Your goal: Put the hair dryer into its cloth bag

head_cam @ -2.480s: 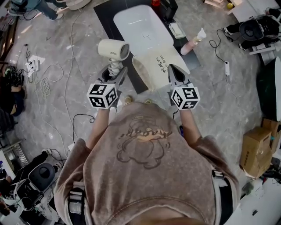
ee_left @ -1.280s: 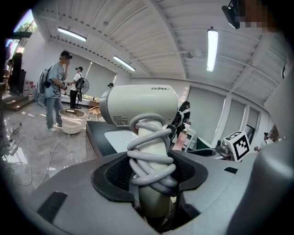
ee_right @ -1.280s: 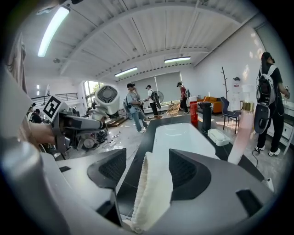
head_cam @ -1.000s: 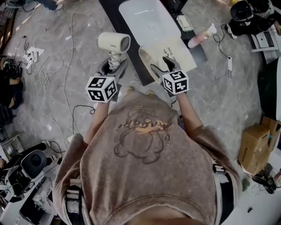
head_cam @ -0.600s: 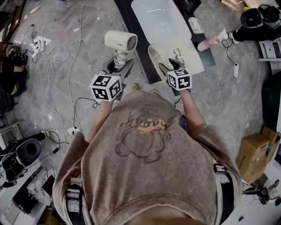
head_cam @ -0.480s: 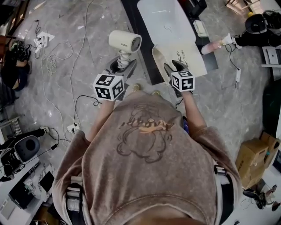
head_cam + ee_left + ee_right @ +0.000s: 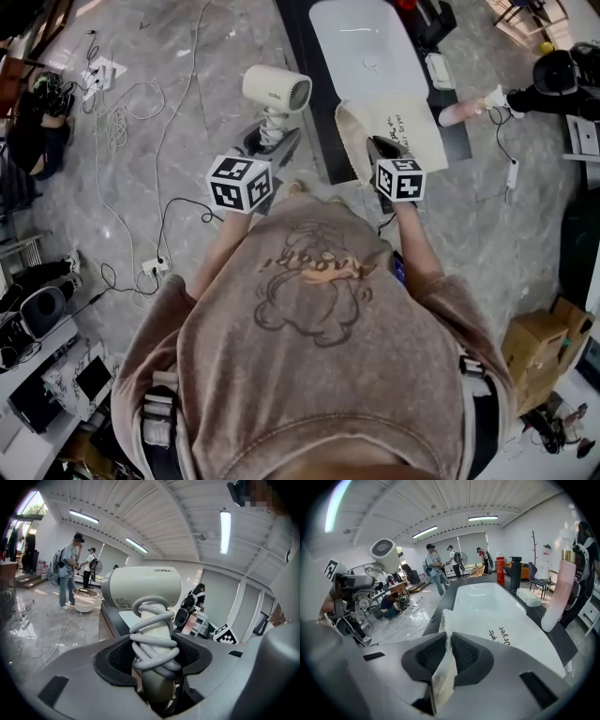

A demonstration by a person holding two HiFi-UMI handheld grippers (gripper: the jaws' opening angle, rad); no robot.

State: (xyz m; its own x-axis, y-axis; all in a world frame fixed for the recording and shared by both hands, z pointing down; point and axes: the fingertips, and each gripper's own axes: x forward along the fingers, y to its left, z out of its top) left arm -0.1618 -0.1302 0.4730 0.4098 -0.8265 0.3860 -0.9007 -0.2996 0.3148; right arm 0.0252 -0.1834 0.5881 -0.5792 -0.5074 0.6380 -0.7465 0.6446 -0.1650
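Observation:
My left gripper point(image 7: 274, 141) is shut on the handle of a cream hair dryer point(image 7: 275, 91) and holds it upright over the floor, left of the counter. In the left gripper view its pads clamp the handle point(image 7: 153, 667), which has grey cord wound round it, below the dryer's body point(image 7: 143, 587). A cream cloth bag point(image 7: 403, 127) with black print lies on the dark counter. My right gripper point(image 7: 377, 148) has just been closing, and its pads now pinch the bag's near edge point(image 7: 443, 667). The bag's printed face point(image 7: 506, 634) stretches ahead of the right gripper point(image 7: 449, 653).
A white basin point(image 7: 366, 42) sits in the dark counter point(image 7: 305, 56) just beyond the bag. A pink bottle point(image 7: 466, 108) lies to the bag's right. Cables point(image 7: 122, 122) trail over the marble floor at left. A cardboard box point(image 7: 534, 352) stands at right. Several people stand far off.
The right gripper has come down to the bag's near edge and its jaws have closed on the cloth. The left gripper keeps the hair dryer upright in about the same place.

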